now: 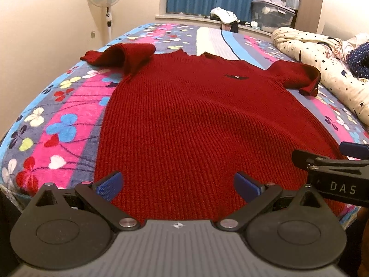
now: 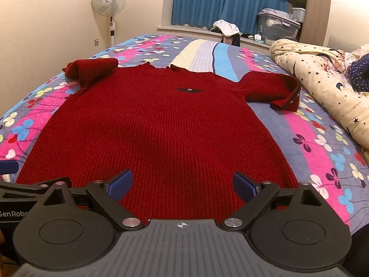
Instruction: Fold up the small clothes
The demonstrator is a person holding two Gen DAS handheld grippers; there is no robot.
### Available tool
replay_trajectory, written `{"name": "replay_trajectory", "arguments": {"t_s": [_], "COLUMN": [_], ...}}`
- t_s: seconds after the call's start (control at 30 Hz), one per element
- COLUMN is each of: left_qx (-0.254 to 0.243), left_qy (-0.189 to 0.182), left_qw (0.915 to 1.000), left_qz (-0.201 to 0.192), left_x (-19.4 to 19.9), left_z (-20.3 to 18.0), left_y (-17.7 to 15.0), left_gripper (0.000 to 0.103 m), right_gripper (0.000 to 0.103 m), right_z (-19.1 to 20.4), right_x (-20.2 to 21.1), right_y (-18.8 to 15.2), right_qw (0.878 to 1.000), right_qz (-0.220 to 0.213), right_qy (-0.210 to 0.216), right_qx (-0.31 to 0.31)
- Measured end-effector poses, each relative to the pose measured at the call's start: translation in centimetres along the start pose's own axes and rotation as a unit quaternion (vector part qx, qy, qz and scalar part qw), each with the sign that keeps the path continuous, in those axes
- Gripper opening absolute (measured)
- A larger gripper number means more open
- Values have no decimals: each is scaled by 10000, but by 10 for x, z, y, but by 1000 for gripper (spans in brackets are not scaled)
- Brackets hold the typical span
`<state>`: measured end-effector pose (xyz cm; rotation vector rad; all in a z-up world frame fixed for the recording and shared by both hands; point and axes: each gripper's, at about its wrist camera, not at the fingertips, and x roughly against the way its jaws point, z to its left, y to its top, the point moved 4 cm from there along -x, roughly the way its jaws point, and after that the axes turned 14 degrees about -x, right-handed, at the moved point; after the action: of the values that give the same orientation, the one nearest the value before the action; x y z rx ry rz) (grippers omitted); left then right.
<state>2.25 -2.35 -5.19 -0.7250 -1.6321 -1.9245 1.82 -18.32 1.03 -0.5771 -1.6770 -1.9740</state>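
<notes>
A red knitted short-sleeved sweater (image 1: 184, 115) lies flat, front up, on the flowered bedspread (image 1: 57, 127), hem toward me; it also shows in the right wrist view (image 2: 161, 127). Its left sleeve (image 1: 120, 55) is bunched up, its right sleeve (image 1: 297, 76) lies folded at the cuff. My left gripper (image 1: 177, 187) is open over the hem's left part, holding nothing. My right gripper (image 2: 182, 184) is open over the hem's right part, holding nothing. The right gripper also shows at the right edge of the left wrist view (image 1: 332, 161).
A rolled star-print quilt (image 2: 322, 87) lies along the bed's right side. A standing fan (image 2: 108, 2) is by the far wall. A window ledge with clothes (image 2: 227, 28) and a plastic storage box (image 2: 276, 25) lies beyond the bed.
</notes>
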Motion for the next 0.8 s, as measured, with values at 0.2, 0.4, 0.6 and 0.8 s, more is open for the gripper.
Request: {"name": "replay_trajectory", "arguments": {"t_s": [0.2, 0.4, 0.6, 0.8], "left_qx": [28, 16, 13, 4], "left_qy": [-69, -95, -87, -80], "left_qw": [9999, 9999, 9999, 9999], "left_qz": [71, 74, 93, 101], "left_x": [-2, -3, -3, -3], "left_z": [-1, -1, -2, -3], "left_y": [-2, -2, -2, -3], "left_gripper": [102, 102, 102, 102], "right_gripper": [94, 94, 93, 93], "right_z": [-1, -2, -3, -4], "right_x": [-2, -4, -4, -4], "right_y": [-3, -5, -6, -7], "right_qw": [10000, 10000, 9999, 9999], "right_qz": [33, 49, 53, 57], "right_qy": [-46, -69, -78, -95], "right_qx": [21, 31, 39, 55]}}
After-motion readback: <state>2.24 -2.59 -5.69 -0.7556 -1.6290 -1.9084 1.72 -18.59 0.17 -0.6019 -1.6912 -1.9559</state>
